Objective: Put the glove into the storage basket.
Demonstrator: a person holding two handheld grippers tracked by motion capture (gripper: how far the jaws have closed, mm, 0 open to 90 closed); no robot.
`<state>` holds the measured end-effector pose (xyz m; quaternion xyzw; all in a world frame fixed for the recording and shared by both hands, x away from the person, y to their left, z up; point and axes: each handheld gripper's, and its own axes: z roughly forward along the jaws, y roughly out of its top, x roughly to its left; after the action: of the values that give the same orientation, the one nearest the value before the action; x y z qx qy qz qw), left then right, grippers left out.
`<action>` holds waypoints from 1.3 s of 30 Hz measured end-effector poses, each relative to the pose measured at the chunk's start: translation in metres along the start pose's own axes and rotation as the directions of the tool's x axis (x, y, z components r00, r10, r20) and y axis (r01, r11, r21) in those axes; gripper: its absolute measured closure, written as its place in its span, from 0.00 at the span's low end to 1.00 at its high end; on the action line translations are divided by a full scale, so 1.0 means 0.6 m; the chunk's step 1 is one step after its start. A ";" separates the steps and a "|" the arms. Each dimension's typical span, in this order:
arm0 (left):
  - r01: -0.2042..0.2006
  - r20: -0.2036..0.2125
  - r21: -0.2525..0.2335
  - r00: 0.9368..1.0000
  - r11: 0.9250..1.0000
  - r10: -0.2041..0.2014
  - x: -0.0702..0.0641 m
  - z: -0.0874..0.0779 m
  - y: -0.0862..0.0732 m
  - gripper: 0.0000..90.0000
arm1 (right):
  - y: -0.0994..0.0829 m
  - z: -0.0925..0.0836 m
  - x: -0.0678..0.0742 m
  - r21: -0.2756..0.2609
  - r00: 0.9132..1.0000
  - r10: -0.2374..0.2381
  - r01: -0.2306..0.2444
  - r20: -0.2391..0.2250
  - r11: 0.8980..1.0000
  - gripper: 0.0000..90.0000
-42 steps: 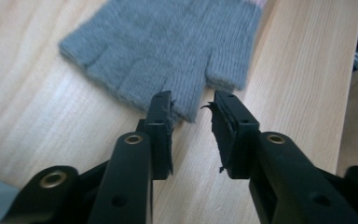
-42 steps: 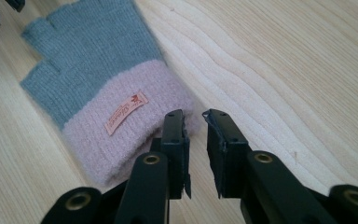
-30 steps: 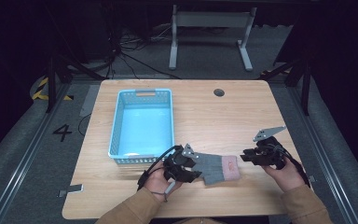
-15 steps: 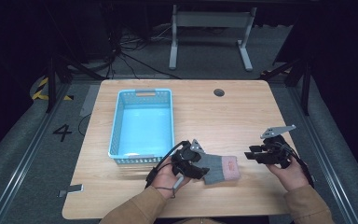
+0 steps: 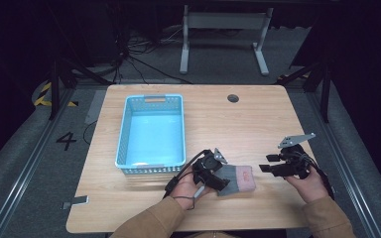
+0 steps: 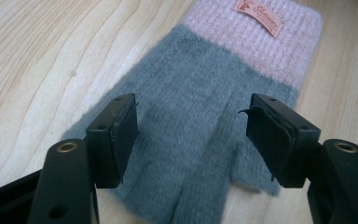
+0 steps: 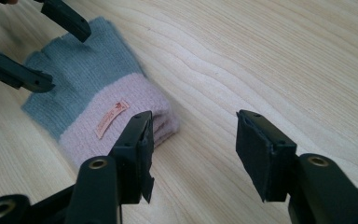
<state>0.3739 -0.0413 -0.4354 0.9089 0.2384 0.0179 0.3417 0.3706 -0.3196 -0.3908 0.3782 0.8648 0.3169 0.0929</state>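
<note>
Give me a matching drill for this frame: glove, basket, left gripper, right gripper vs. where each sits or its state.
Things:
1. glove
2. basket
3. left gripper
4. right gripper

States:
A. open, off the cuff end, nothing between the jaws
B. empty, on the table's left half
C. flat on the table, grey with a pink cuff
D. open, jaws over the grey finger end

Pairs: 1-C, 2-B, 3-D, 4-A
</note>
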 end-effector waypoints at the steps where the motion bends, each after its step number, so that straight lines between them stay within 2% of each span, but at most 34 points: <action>1: -0.001 0.003 0.004 1.000 1.000 0.001 0.000 0.002 0.001 0.38 | 0.000 0.000 0.000 -0.001 1.000 0.002 -0.002 -0.001 1.000 0.51; 5: -0.002 0.002 0.018 1.000 1.000 0.002 0.000 0.013 0.004 0.38 | -0.001 -0.001 -0.002 -0.003 1.000 0.010 -0.010 0.005 1.000 0.50; 9: -0.021 -0.007 0.031 1.000 0.999 0.021 -0.002 0.019 0.007 0.38 | -0.002 -0.002 -0.004 -0.003 1.000 0.016 -0.016 0.008 1.000 0.50; 17: -0.046 -0.006 0.030 0.999 0.998 0.046 -0.002 0.028 0.006 0.34 | -0.002 -0.001 -0.005 -0.003 1.000 0.020 -0.020 -0.002 1.000 0.50; 25: -0.039 -0.032 0.038 0.999 0.998 0.041 -0.010 0.032 0.005 0.34 | -0.002 0.001 -0.005 0.001 1.000 0.025 -0.025 -0.012 1.000 0.50; 34: -0.064 -0.056 0.051 0.996 0.997 0.067 -0.024 0.035 0.004 0.41 | -0.002 -0.001 -0.006 -0.004 0.999 0.032 -0.032 -0.019 0.999 0.50; 39: -0.084 -0.051 0.053 0.995 0.995 0.086 -0.032 0.034 0.004 0.54 | -0.002 -0.004 -0.006 -0.010 0.999 0.033 -0.033 -0.020 0.999 0.51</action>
<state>0.3621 -0.0637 -0.4472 0.9259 0.2088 0.0503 0.3108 0.3716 -0.3236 -0.3900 0.3888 0.8577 0.3266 0.0810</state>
